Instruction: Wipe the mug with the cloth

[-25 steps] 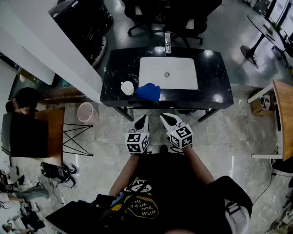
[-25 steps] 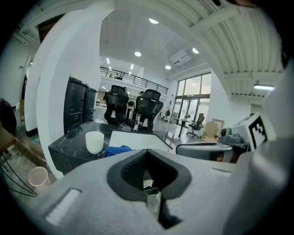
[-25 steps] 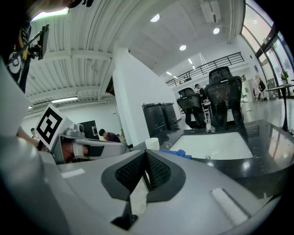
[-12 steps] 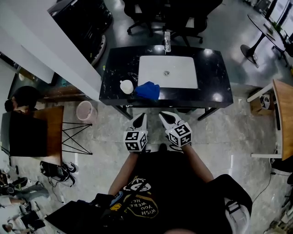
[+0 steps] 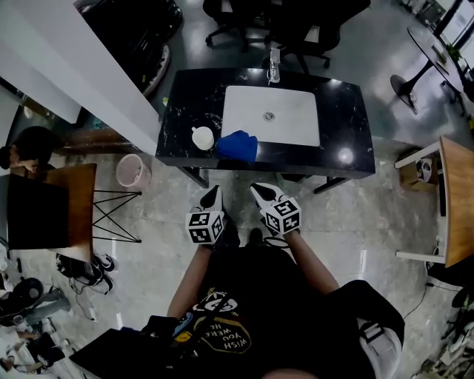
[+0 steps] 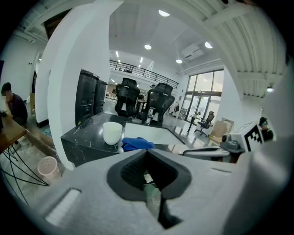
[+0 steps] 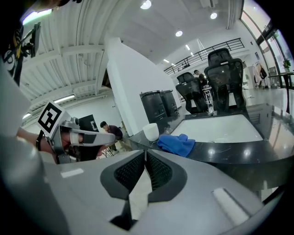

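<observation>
A white mug stands near the front left of a black counter, and a crumpled blue cloth lies just right of it, touching or nearly so. Both grippers hang over the floor in front of the counter, well short of it. My left gripper is shut and empty, as is my right gripper. The left gripper view shows the mug and cloth beyond the closed jaws. From the right gripper view, the mug and cloth lie ahead of its jaws.
A white sink basin with a faucet is set into the counter. A pink waste bin and a wire-legged wooden table stand to the left, beside a white partition. Office chairs stand behind the counter.
Both grippers have sunk a little and drifted left in the head view. Mug and cloth have not moved on the counter.
</observation>
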`<state>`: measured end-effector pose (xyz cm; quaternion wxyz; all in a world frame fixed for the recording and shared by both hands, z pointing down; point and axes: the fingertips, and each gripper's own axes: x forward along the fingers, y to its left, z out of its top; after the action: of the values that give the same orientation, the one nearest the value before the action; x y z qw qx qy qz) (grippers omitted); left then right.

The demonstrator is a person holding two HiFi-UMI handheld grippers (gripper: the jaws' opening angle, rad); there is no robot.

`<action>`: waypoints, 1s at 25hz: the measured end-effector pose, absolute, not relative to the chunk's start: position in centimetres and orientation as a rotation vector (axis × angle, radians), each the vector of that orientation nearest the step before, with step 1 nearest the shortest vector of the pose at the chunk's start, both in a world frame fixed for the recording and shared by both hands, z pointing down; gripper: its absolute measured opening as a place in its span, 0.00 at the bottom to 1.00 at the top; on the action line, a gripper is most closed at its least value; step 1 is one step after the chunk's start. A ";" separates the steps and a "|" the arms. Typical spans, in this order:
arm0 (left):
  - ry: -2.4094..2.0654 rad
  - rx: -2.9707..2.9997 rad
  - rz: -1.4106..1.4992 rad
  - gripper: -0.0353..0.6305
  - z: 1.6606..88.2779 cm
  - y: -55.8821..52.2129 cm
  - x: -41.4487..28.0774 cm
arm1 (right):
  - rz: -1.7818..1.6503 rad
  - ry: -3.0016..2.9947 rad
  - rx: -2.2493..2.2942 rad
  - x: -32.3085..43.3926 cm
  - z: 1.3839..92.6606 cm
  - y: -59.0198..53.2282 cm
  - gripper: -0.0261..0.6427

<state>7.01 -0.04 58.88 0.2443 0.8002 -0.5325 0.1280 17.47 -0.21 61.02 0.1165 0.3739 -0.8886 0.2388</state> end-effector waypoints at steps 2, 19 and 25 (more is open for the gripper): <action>-1.456 2.177 0.353 0.06 59.3 -1.7 6.0 | 0.704 -2.571 1.092 17.0 61.7 -2.1 0.07; -1.271 2.304 0.290 0.06 60.0 -14.1 -0.5 | 0.540 -2.469 1.223 11.6 60.7 -14.6 0.07; -1.240 2.309 0.308 0.06 61.4 -16.1 -1.6 | 0.445 -2.384 1.200 11.1 62.6 -16.3 0.08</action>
<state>-1.62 -16.10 61.41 0.2486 0.8476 -0.4550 0.1132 11.11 -16.25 62.55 0.2162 0.4329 -0.8603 0.1606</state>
